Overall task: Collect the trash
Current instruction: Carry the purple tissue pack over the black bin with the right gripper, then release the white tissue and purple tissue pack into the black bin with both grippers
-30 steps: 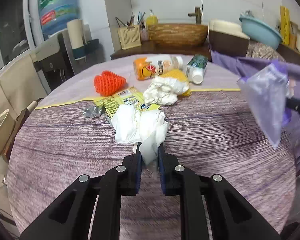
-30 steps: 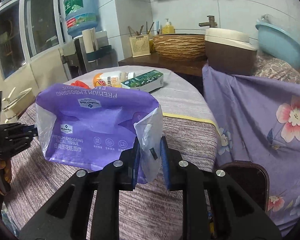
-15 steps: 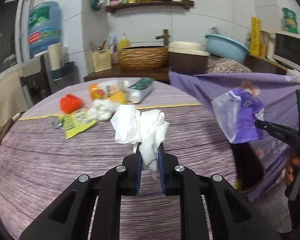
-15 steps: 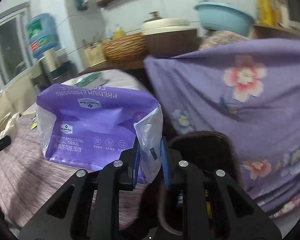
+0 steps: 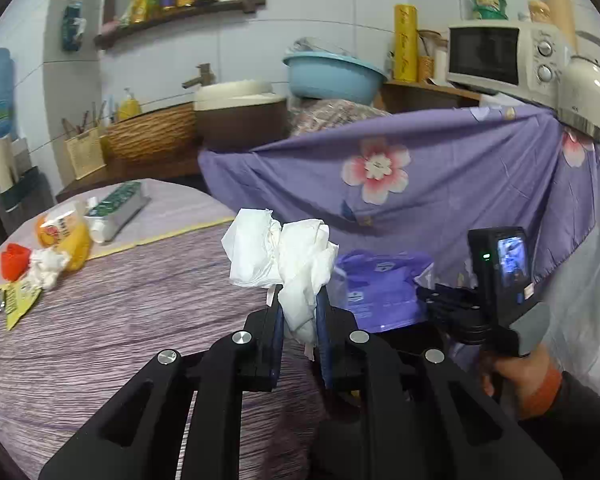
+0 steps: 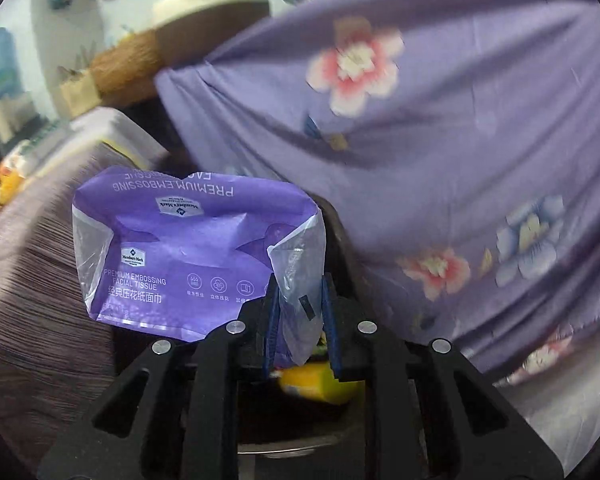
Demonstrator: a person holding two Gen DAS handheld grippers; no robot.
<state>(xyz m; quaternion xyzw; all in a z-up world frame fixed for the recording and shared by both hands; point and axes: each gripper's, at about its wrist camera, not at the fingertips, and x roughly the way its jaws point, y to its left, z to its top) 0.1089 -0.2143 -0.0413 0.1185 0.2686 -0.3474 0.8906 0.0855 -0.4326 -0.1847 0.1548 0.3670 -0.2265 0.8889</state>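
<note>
Between my left gripper's (image 5: 298,322) jaws sits a crumpled white tissue wad (image 5: 278,254), pinched by its lower tail and blooming up ahead of the tips. My right gripper (image 6: 300,312) is clamped on a corner of the empty purple tissue wrapper (image 6: 188,248), which hangs ahead and to the left of its tips. From the left wrist view that wrapper shows just right of my fingers, with the right tool beyond it.

Beneath the right gripper, close under the fingers, lies a dark bin (image 6: 292,436); I can make out something yellow (image 6: 320,384) inside it, but nothing more. I judge I'm at the drop-off step: both pieces carried off the table (image 5: 100,340) toward that bin. Next I'd need each piece over the opening before loosening the jaws, the light wrapper first since it may drift.

Ahead and left of the left tool, more litter remains on the table: a yellow packet (image 5: 18,306), another white wad (image 5: 46,266), an orange piece (image 5: 12,264)
</note>
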